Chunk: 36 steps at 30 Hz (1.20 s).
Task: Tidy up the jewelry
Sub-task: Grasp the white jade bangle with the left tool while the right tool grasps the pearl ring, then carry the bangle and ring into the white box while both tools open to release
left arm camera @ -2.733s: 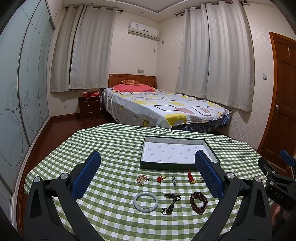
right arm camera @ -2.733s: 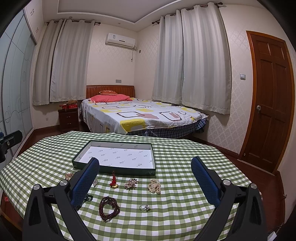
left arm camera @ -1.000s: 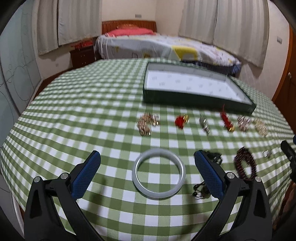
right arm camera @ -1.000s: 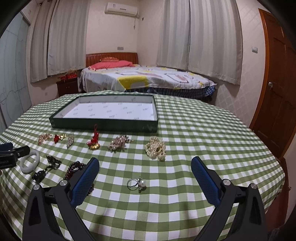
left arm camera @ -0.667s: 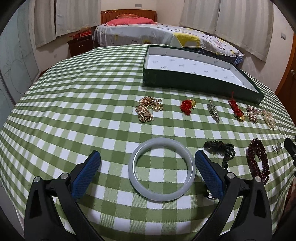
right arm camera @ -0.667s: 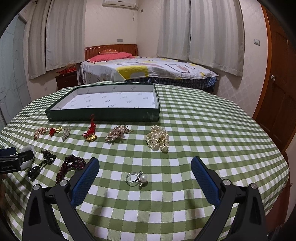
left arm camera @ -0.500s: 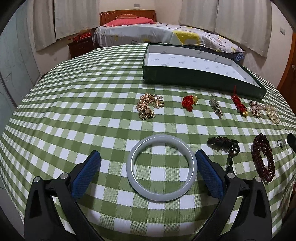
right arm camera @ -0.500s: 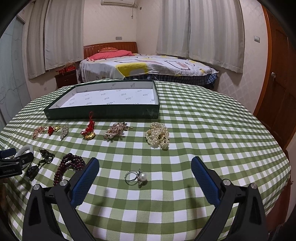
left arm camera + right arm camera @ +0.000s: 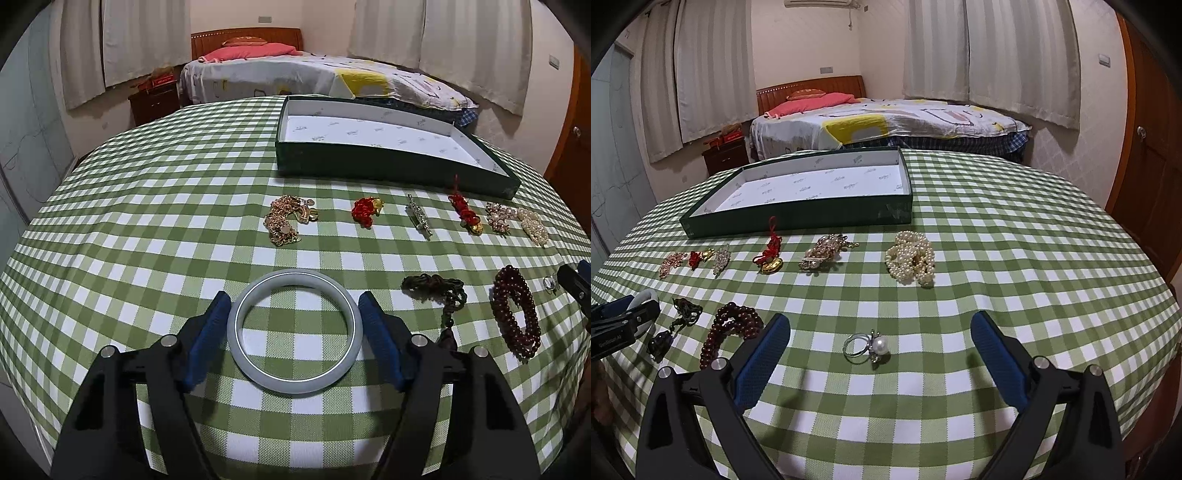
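The left tool (image 9: pixel 294 326) sits low in the lower centre of its view, its blue-padded fingers (image 9: pixel 208 332) closed in on either side of the pale grey-green jade bangle (image 9: pixel 294 384), touching its outer rim while the ring lies flat on the green-and-white checked table (image 9: pixel 147 236). Just right of it lie a dark green knotted cord pendant (image 9: pixel 437 291) and a coiled dark red bead bracelet (image 9: pixel 515 314). Further up the frame runs a row: a gold chain heap (image 9: pixel 286 219), a small red knot charm (image 9: pixel 365 211), a silver brooch (image 9: pixel 419 221), and a red tassel with a gold charm (image 9: pixel 466 214). Beyond them, in the upper right, stands the shallow dark green box with a white lining (image 9: pixel 388 162). The right tool (image 9: pixel 881 341) hovers with its fingers spread wide, and the silver ring with a pearl (image 9: pixel 868 346) lies on the table between them, touching neither. Up the frame from it sits a cream pearl necklace heap (image 9: pixel 911 258), with a gold rhinestone brooch (image 9: pixel 823 253) to its left.
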### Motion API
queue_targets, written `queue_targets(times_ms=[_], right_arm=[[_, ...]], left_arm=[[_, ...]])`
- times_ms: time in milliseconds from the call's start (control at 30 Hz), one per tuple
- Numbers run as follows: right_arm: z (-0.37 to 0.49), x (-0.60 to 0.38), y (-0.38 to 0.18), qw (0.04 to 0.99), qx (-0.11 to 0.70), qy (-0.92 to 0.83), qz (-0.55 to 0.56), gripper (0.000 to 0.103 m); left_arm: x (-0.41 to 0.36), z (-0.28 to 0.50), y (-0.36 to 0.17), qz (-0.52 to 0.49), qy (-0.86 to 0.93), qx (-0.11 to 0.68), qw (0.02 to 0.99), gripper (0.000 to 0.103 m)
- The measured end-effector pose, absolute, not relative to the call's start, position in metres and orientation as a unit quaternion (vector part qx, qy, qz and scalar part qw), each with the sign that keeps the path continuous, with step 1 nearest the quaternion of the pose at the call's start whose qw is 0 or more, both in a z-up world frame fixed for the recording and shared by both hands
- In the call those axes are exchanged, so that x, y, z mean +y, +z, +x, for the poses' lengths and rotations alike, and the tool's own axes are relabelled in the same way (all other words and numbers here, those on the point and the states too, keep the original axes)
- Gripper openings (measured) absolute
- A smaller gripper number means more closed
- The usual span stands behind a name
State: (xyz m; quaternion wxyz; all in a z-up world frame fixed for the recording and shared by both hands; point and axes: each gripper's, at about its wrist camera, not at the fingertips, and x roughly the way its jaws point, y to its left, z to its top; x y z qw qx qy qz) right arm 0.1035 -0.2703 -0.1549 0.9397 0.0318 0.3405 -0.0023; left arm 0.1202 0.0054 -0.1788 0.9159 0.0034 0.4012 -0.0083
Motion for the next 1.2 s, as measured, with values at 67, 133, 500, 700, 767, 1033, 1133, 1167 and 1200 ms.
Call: queue_targets(times_ms=[67,133,500,700,767,1033,1133,1167,1200], right_arm=[[0.105,-0.268,-0.157,0.938,0.344,0.005,0.031,0.085],[0.107,-0.267,-0.159,0.935,0.354,0.008,0.031,0.062],[0.114,-0.265,-0.168,0.925,0.377,0.015,0.036,0.046],[0.113,-0.264,-0.169,0.925,0.379,0.012,0.027,0.029],[0.112,-0.265,-0.169,0.925,0.379,0.012,0.025,0.029],[0.108,-0.262,-0.165,0.926,0.376,0.013,0.023,0.029],[0.107,-0.261,-0.162,0.928,0.372,0.015,0.019,0.029],[0.107,-0.260,-0.161,0.928,0.371,0.016,0.018,0.029],[0.107,-0.260,-0.160,0.929,0.370,0.017,0.018,0.029]], left_arm=[[0.005,0.120,-0.178,0.003,-0.008,0.401,0.916,0.069],[0.006,0.120,-0.179,0.003,-0.008,0.401,0.916,0.069],[0.008,0.119,-0.174,0.000,-0.003,0.392,0.920,0.069],[0.010,0.118,-0.172,-0.003,0.001,0.390,0.921,0.069],[0.011,0.119,-0.172,-0.004,0.002,0.390,0.921,0.069],[0.012,0.116,-0.168,-0.004,0.003,0.382,0.924,0.069],[0.012,0.117,-0.167,-0.004,0.004,0.380,0.925,0.069],[0.012,0.117,-0.166,-0.005,0.005,0.379,0.925,0.069],[0.012,0.117,-0.164,-0.005,0.004,0.378,0.926,0.069]])
